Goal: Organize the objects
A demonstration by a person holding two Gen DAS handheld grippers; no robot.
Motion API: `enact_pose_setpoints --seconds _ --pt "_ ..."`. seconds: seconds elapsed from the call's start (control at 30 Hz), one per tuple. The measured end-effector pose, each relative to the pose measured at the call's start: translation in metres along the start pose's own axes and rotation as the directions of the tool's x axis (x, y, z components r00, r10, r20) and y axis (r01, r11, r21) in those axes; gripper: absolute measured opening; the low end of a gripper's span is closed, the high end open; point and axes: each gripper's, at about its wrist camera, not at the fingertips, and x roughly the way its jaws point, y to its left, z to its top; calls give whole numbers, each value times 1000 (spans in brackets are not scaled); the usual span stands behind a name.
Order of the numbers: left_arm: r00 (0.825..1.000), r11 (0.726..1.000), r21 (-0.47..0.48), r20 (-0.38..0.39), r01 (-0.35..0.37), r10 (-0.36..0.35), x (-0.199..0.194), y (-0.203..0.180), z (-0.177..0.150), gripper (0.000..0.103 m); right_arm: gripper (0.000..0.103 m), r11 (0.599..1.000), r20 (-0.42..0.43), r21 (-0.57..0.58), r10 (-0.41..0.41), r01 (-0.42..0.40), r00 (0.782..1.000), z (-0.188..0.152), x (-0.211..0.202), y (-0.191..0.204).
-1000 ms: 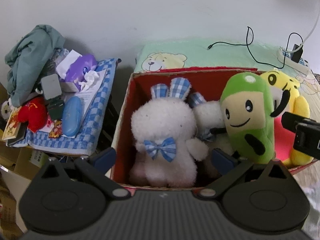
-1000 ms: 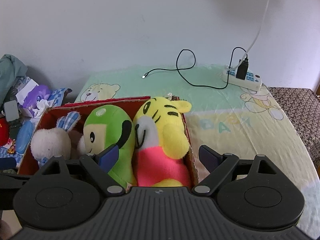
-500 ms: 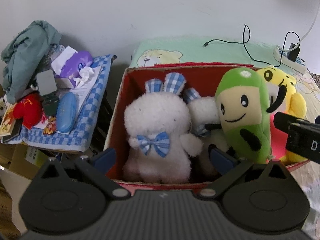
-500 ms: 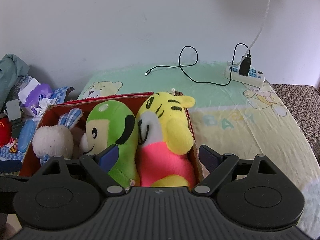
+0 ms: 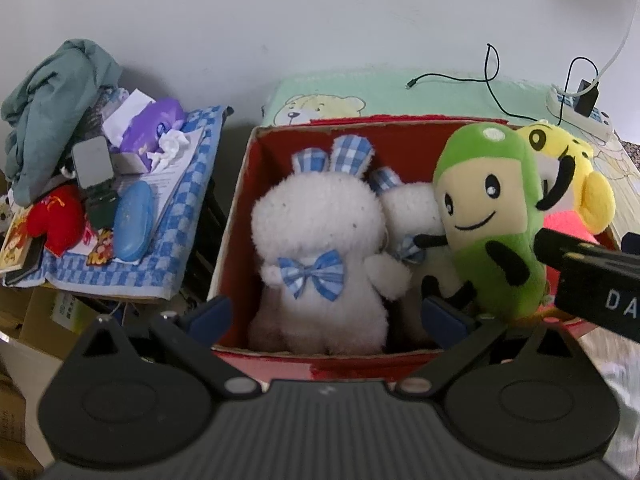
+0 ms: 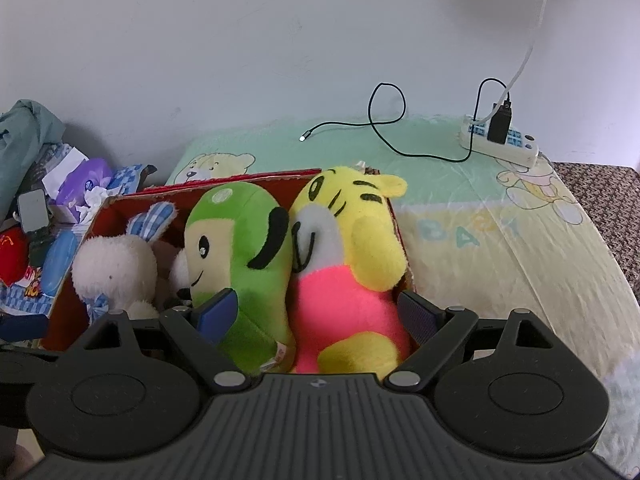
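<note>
The red box [image 5: 240, 216] sat on the bed w/ 4 plush toys packed upright inside: a white bunny [image 5: 320, 248] w/ a blue check bow at the left, a 2nd white bunny [image 5: 412, 208] half hidden behind it, a green plush [image 5: 488, 216] next, and a yellow-pink tiger [image 6: 344, 264] against the right wall. Green plush and tiger were pressed together, touching.

Left gripper [image 5: 326, 316] was spread wide, nothing held — its fingers flanked the white bunny from the near side of the box, approx. at the front rim. Right gripper [image 6: 316, 316] was also wide open and empty; its left finger overlapped the green plush, the right one stood beside the tiger at the box's right wall.

Around: a side table w/ a blue check cloth [image 5: 176, 240] left of the box, cluttered — grey-green clothes [image 5: 52, 108], purple tissue pack [image 5: 152, 128], blue case [image 5: 132, 220], red plush [image 5: 56, 216]. Behind the box, a black cable [image 6: 384, 120] and a power strip [image 6: 500, 144] lay on the green bear-print sheet [image 6: 460, 220].
</note>
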Motion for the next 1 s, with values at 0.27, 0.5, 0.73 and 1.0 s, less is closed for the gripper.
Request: enact_pose_setpoints --seconds 0.27,0.5,0.73,1.0 --pt "1000 1000 -8 2 2 -2 2 2 2 101 89 1000 -5 5 -5 6 1000 -1 2 -1" --pt "1000 1000 4 -2 2 -2 5 0 2 101 89 1000 -14 7 -9 9 1000 -1 5 -1" --pt "1000 1000 -1 -2 4 -4 6 0 3 101 89 1000 -14 1 -7 7 1000 -1 6 0" --pt "1000 1000 -1 1 5 -5 6 1 3 101 89 1000 -12 -5 -10 9 1000 -1 7 1"
